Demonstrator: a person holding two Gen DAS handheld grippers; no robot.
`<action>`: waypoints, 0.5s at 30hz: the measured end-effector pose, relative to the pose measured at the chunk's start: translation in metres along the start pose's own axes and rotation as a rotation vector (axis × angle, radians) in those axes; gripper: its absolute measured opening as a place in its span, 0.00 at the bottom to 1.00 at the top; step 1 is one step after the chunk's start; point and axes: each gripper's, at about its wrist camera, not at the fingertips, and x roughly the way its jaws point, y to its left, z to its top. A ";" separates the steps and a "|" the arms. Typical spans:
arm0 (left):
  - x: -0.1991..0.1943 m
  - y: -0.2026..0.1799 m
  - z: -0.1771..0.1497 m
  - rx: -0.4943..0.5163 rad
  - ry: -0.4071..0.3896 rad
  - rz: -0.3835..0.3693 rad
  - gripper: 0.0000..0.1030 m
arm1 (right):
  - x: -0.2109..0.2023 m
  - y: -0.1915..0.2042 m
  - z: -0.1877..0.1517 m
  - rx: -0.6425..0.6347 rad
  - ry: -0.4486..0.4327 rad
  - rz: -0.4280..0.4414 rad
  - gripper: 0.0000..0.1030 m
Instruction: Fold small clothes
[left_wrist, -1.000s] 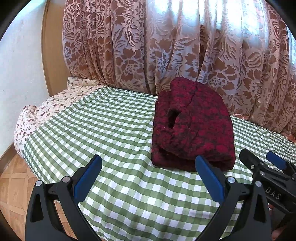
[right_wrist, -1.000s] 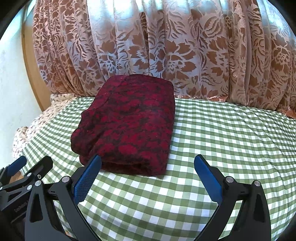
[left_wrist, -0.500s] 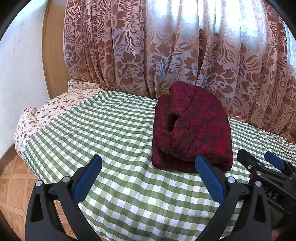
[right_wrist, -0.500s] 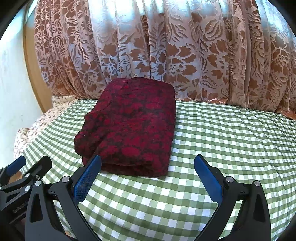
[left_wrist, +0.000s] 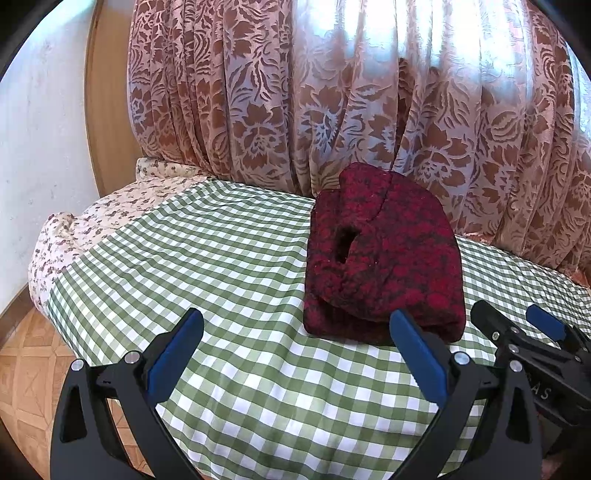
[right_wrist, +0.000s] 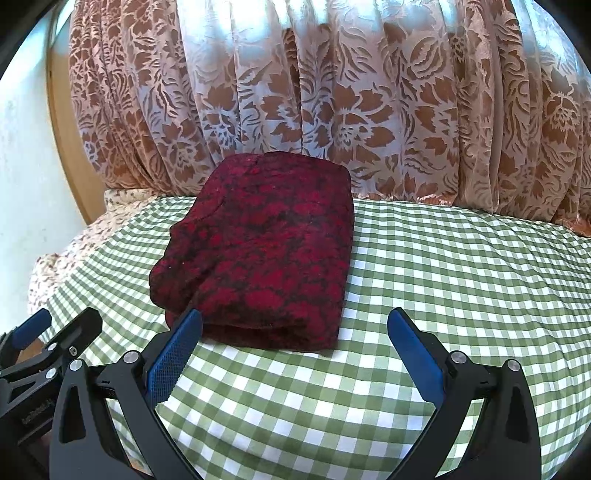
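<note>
A dark red patterned garment lies folded into a thick rectangular bundle on the green checked cloth. Its open folded edges face left in the left wrist view. My left gripper hangs open in front of and to the left of the bundle, holding nothing. My right gripper is open too, just short of the bundle's near edge, with nothing between its fingers. Each gripper shows in the other's view, the right one at the right edge and the left one at the left edge.
A brown floral curtain hangs right behind the bundle. A flowered sheet sticks out under the checked cloth at the left edge of the bed. A white wall and wooden floor lie to the left.
Both grippers have drawn back slightly from the folded garment and tilted up a little, staying open. The bundle has not moved.
</note>
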 end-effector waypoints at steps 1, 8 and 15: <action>0.001 0.000 0.000 0.004 -0.003 0.004 0.98 | 0.001 0.000 -0.001 -0.001 0.002 0.001 0.97; 0.007 0.001 -0.002 0.007 0.018 -0.003 0.97 | 0.003 0.000 -0.002 0.000 0.005 0.000 0.97; 0.012 0.005 -0.004 -0.028 0.040 -0.012 0.98 | 0.005 -0.003 0.000 0.004 0.001 -0.001 0.97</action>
